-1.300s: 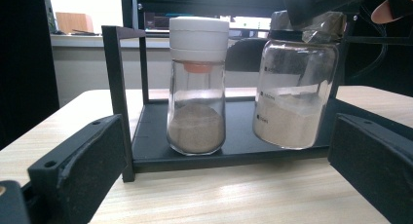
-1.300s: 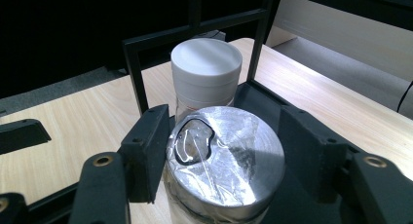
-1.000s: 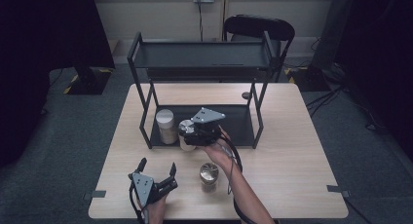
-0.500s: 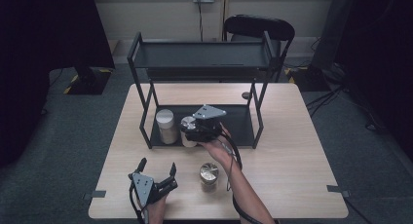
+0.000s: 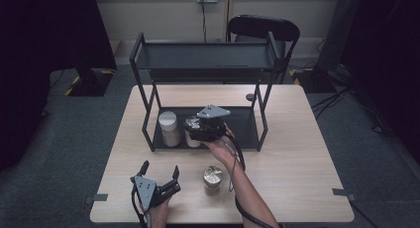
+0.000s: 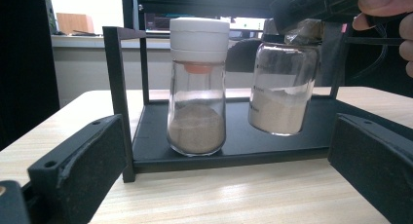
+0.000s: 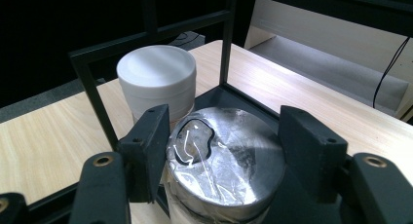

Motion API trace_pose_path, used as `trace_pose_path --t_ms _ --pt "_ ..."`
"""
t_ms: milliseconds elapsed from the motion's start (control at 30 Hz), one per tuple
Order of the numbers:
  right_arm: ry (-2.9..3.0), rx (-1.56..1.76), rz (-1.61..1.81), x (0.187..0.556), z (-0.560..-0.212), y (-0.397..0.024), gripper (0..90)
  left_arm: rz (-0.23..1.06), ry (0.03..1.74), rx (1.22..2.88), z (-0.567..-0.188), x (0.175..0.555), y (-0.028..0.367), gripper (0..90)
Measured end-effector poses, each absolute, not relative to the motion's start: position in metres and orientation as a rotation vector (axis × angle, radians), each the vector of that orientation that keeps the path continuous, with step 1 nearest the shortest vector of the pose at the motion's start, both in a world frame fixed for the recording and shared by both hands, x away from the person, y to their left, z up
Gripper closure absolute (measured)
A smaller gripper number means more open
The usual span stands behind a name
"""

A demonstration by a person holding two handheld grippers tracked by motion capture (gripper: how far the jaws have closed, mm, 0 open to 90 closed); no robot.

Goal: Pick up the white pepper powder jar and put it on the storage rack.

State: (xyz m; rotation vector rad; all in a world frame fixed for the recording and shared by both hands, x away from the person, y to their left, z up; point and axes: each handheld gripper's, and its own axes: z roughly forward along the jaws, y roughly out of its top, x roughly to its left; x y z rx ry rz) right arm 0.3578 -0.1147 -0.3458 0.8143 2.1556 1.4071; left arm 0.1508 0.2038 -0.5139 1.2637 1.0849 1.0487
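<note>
A: Item one, your right gripper [image 5: 195, 130]. State?

B: Clamped on the foil-topped jar [image 7: 225, 160]; your pads press its neck from both sides. The jar sits inside the lower tier of the black rack [image 5: 247, 120]. In the left gripper view its base looks tilted and just off the tray, though I can't tell for sure.

A: Item two, the neighbour.

B: White-capped jar [image 5: 168, 128], upright on the same tray, just beside the jar you hold, on its left in the high view. Brown powder fills its lower part.

A: Item three, your left gripper [image 5: 159, 176].

B: Jaws spread, nothing between them. It rests near the front edge of the table [image 5: 297, 153], well apart from the rack, pointing toward the two jars.

A: Item four, loose stock.

B: One more foil-topped jar [image 5: 213, 178], standing on the table in front of the rack, between your two forearms.
</note>
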Motion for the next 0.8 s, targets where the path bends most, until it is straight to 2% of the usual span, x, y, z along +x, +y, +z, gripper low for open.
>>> trace_pose_path --t_ms 800 --pt "2.143 0.869 1.358 0.368 -0.359 -0.107 36.5 1.046 1.081 1.261 -0.514 0.151 0.205 0.1"
